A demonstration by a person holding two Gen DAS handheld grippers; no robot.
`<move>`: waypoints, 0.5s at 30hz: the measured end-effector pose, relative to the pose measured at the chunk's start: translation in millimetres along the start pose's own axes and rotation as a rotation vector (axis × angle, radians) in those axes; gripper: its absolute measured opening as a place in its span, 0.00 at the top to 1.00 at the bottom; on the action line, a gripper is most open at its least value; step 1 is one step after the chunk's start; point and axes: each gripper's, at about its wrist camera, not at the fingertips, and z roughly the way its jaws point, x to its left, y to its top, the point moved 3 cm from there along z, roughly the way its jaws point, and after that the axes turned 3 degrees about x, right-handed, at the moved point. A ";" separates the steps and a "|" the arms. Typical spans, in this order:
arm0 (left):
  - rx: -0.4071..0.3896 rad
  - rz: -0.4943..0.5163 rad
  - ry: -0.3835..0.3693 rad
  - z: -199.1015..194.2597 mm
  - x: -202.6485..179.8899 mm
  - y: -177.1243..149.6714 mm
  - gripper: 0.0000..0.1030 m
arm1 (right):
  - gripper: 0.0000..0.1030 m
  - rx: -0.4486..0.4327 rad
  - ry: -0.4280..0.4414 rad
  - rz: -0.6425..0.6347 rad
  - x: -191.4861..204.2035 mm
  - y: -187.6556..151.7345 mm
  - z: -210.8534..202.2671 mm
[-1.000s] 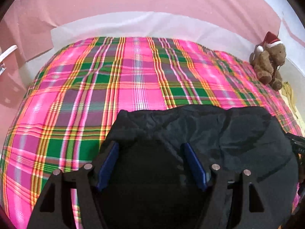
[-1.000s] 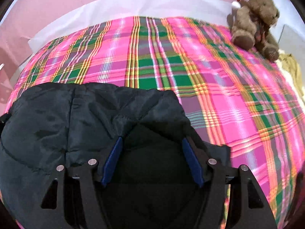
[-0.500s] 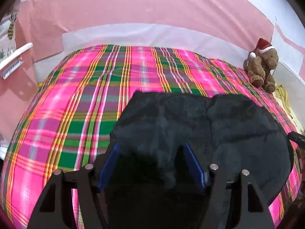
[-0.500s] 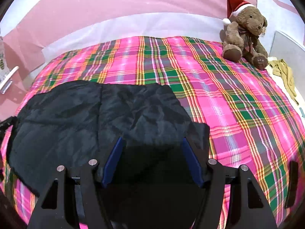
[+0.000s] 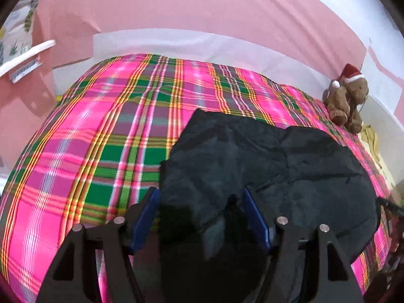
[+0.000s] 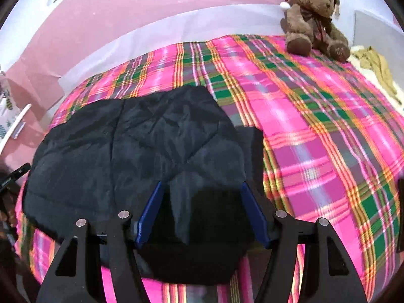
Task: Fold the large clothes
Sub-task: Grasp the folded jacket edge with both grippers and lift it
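A black padded jacket [image 5: 277,161] lies spread on a pink and green plaid bed cover [image 5: 106,136]; it also shows in the right wrist view [image 6: 131,146]. My left gripper [image 5: 200,197] stands with its blue-padded jaws wide apart over the jacket's near left part, with dark cloth bunched between them. My right gripper [image 6: 202,192] stands the same way over the jacket's near right part, with a fold of cloth between the open jaws. Neither pair of jaws pinches the cloth.
A brown teddy bear with a Santa hat [image 6: 313,17] sits at the bed's far right corner, also in the left wrist view [image 5: 347,101]. A yellowish cloth [image 6: 376,68] lies beyond it. A pink wall [image 5: 202,12] backs the bed. A white shelf [image 5: 25,55] is at left.
Both grippers have drawn back and risen from the jacket, so more of the bed and wall shows. The jacket now lies flatter and farther out.
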 end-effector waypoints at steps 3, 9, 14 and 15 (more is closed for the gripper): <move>0.024 -0.016 0.011 2.7 10.6 -11.3 0.32 | 0.38 0.012 0.016 0.002 -4.3 -12.2 -0.7; 0.063 -0.051 -0.004 20.0 22.1 -19.3 0.32 | 0.37 0.049 0.084 0.087 -23.0 -21.3 19.1; 0.092 -0.037 -0.021 35.6 21.3 -11.4 0.31 | 0.36 0.052 0.088 0.107 -27.4 -13.4 27.5; 0.099 -0.037 -0.027 39.0 22.0 -10.2 0.31 | 0.36 0.055 0.090 0.109 -27.6 -11.8 29.1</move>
